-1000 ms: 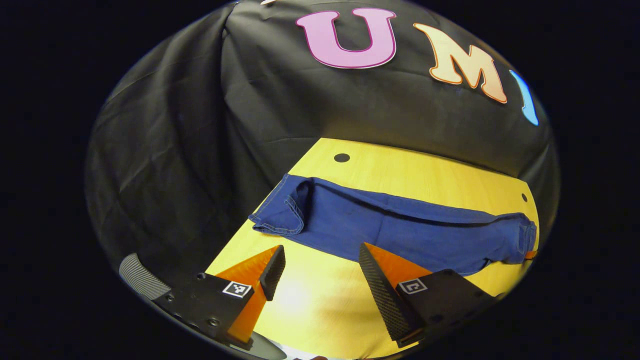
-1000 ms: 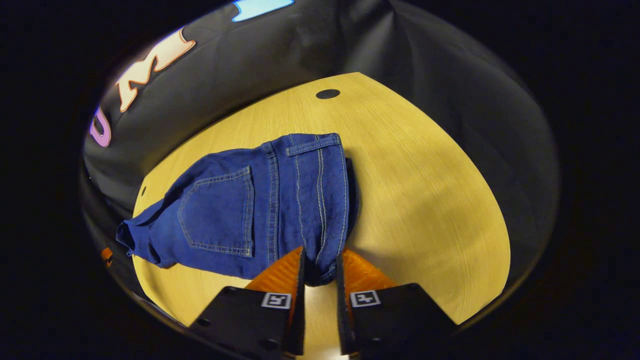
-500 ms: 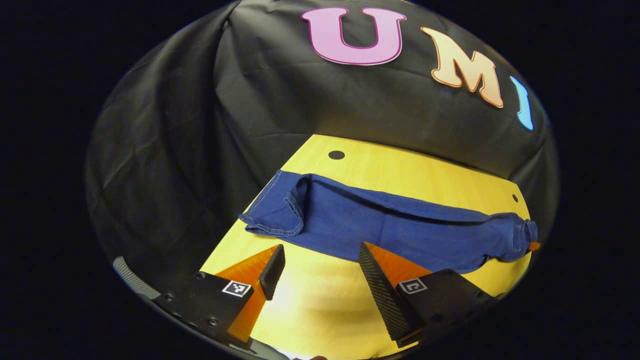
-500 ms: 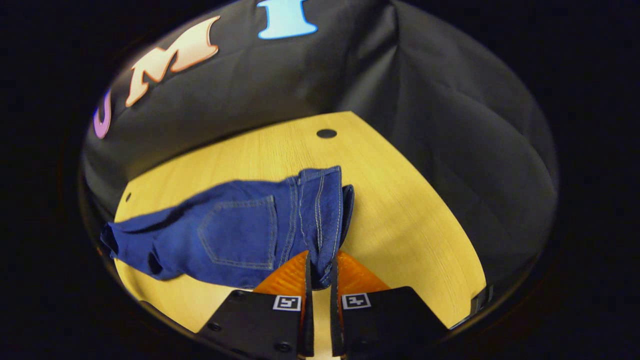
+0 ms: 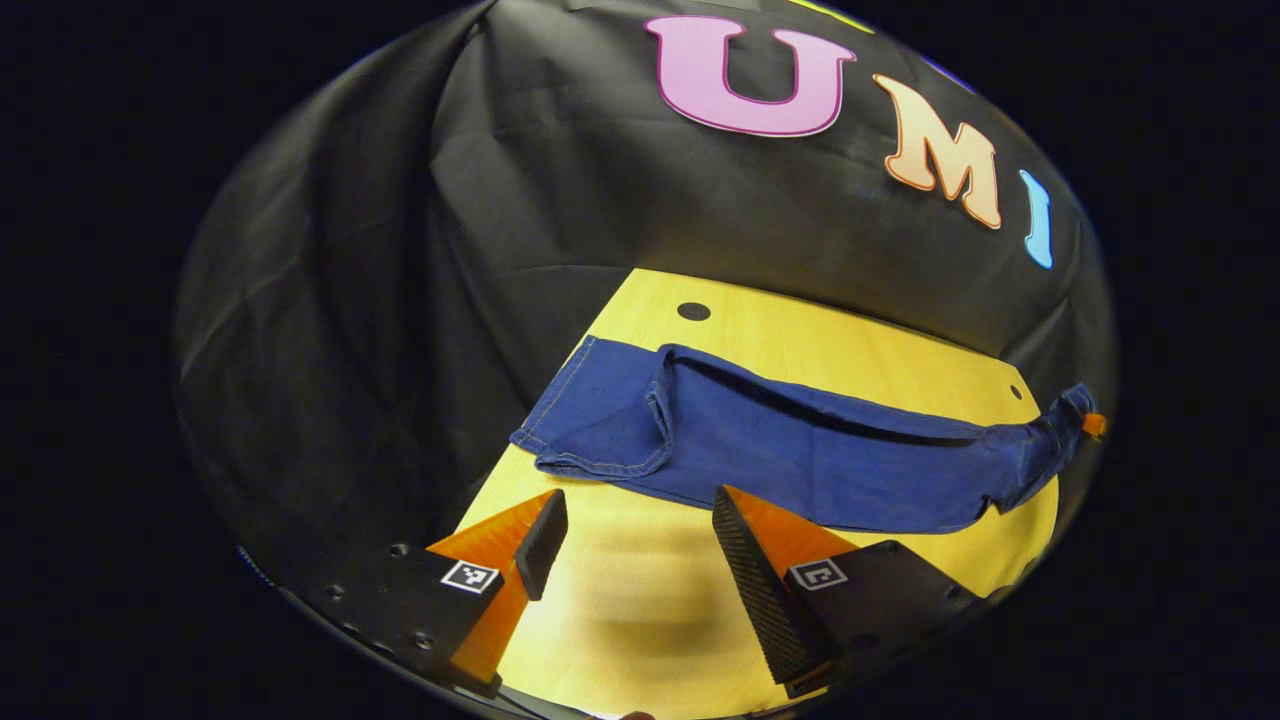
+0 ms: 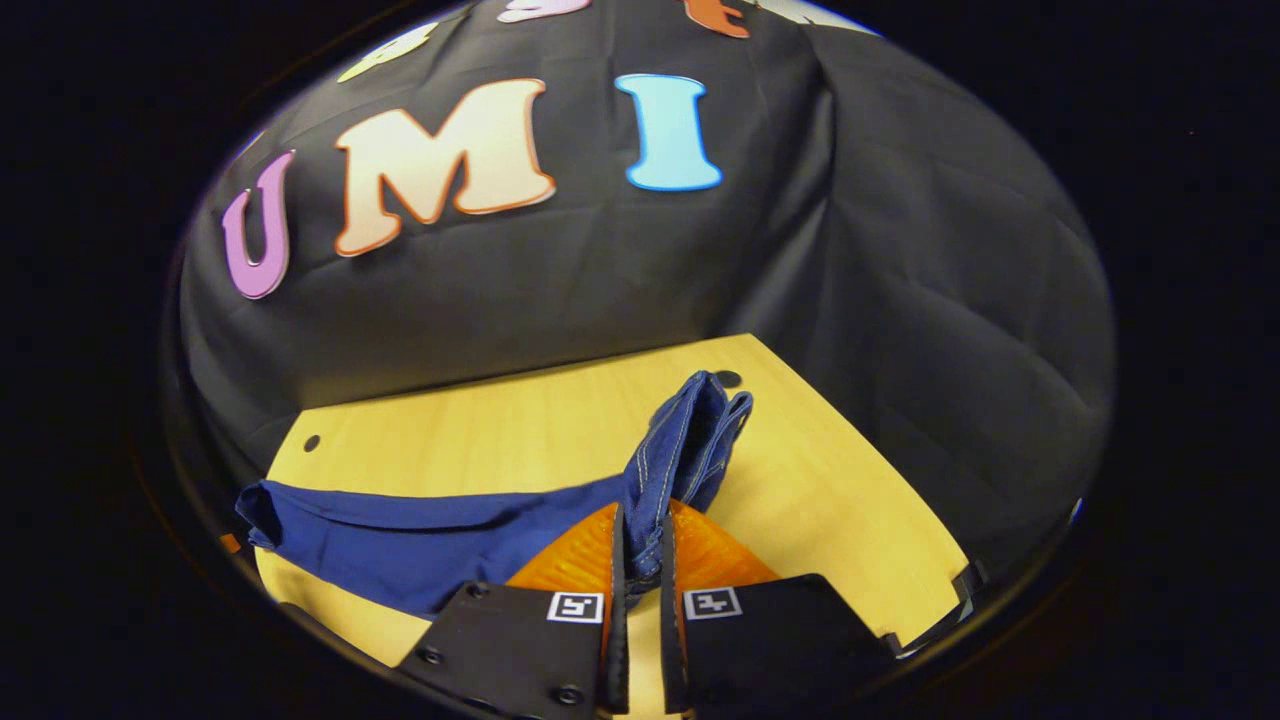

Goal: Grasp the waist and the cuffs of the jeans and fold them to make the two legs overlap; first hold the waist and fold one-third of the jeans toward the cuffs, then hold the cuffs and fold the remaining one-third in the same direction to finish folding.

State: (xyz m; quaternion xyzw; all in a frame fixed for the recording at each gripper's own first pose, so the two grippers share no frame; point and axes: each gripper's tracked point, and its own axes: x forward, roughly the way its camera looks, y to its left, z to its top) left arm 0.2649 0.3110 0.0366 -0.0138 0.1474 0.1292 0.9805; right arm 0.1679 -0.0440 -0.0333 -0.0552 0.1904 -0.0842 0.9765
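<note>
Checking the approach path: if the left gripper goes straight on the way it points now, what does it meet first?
Most likely the jeans. The left gripper hangs open over bare table, and the near edge of the legs lies just beyond its fingertips, cuffs slightly left. Height above the table is unclear.

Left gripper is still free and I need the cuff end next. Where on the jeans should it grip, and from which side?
Take the cuffs, the flat hemmed end lying on the table just ahead of the open left gripper. Come in low from the near edge, pinching across the doubled hem. The right gripper already holds the waist lifted.
</note>
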